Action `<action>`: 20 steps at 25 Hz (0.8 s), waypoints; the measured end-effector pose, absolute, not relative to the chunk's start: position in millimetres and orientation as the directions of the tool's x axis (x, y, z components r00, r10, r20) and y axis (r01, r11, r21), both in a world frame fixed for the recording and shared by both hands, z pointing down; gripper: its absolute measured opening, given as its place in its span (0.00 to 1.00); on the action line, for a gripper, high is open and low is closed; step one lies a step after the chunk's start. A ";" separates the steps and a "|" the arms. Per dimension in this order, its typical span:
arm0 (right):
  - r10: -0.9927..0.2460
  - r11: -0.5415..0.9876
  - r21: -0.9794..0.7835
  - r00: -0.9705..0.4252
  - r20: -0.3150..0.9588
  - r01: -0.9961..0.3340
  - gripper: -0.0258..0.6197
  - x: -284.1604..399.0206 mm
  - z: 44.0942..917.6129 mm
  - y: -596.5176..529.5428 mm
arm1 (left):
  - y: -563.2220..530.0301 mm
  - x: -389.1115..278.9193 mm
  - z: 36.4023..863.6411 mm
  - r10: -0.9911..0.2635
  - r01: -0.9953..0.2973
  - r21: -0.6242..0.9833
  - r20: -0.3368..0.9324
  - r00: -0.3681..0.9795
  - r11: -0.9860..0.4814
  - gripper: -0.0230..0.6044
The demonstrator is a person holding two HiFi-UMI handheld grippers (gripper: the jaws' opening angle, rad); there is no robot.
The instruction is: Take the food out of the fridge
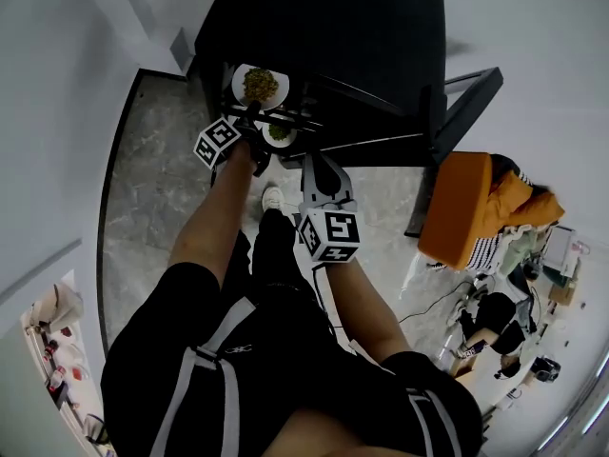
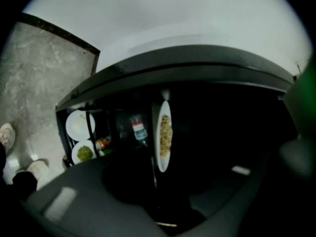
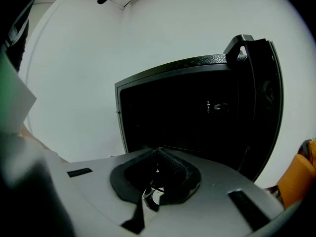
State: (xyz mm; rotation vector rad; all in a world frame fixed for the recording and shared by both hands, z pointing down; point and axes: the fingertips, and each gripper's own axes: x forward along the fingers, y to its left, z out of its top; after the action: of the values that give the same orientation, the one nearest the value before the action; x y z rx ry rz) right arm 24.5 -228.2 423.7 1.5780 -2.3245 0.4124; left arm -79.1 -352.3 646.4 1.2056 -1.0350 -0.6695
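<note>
At the far left, grey marbled floor point(image 1: 152, 188) runs along the wall. The left gripper point(image 1: 249, 114) reaches into the black fridge point(image 1: 324, 27), and its jaws are closed on the near rim of a white plate of food point(image 1: 259, 84). That plate is still inside the fridge and sits level. In the left gripper view it shows edge-on point(image 2: 164, 135), with its pale crumbly food on the upper face. The jaws themselves are very dark in that view.

Below the held plate, lower in the fridge, lie a bare white plate point(image 2: 80, 125) and a plate of green food point(image 2: 84, 152), just beside each other. The green one also shows in the head view, just right of the left gripper point(image 1: 278, 133). A small bottle point(image 2: 139, 130) with a red-and-white label stands between these two and the held plate.

To the right and nearer the person, the right gripper point(image 1: 312, 162) points at the fridge. Its jaws are pressed together with nothing between them point(image 3: 158, 157). Right of it the fridge door point(image 1: 457, 103) stands swung open. An orange chair point(image 1: 457, 208) is just beyond the door at the far right.
</note>
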 end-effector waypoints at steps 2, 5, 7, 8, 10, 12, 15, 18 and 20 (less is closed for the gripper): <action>-0.848 0.339 -0.070 -0.336 0.410 -0.938 0.04 31.6 426.0 -226.9 | -349.7 -79.7 654.4 -0.860 -0.095 0.952 0.302 0.410 0.290 0.24; -0.848 0.325 -0.071 -0.323 0.421 -0.943 0.04 37.9 428.2 -226.2 | -348.6 -79.4 654.7 -0.864 -0.073 0.956 0.289 0.412 0.285 0.19; -0.847 0.324 -0.069 -0.322 0.424 -0.944 0.04 37.7 428.5 -227.7 | -349.0 -79.3 651.7 -0.866 -0.056 0.958 0.279 0.415 0.282 0.14; -0.846 0.326 -0.070 -0.324 0.424 -0.943 0.04 36.5 428.4 -228.7 | -348.4 -79.3 651.4 -0.864 -0.053 0.957 0.280 0.418 0.284 0.14; -0.843 0.331 -0.075 -0.330 0.425 -0.941 0.04 33.0 427.5 -230.5 | -345.1 -78.9 651.7 -0.856 -0.056 0.955 0.285 0.431 0.290 0.13; -0.839 0.337 -0.081 -0.339 0.425 -0.938 0.04 29.2 425.4 -233.4 | -341.6 -78.2 650.2 -0.850 -0.049 0.954 0.286 0.443 0.296 0.11; -0.835 0.349 -0.087 -0.351 0.423 -0.933 0.04 23.7 422.0 -239.7 | -339.4 -78.1 647.6 -0.843 -0.032 0.952 0.285 0.457 0.304 0.06; -0.835 0.355 -0.087 -0.358 0.419 -0.931 0.04 19.3 420.4 -244.3 | -339.2 -79.9 646.2 -0.842 -0.017 0.957 0.264 0.470 0.291 0.06; -0.834 0.356 -0.087 -0.358 0.419 -0.930 0.04 18.1 420.5 -245.6 | -339.0 -80.8 641.4 -0.851 0.004 0.966 0.224 0.475 0.257 0.05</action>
State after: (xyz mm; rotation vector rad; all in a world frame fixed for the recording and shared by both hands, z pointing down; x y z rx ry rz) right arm 18.1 -245.6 420.5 1.5641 -2.3205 0.4496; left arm -80.8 -339.0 641.4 1.1725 -0.9084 -0.7038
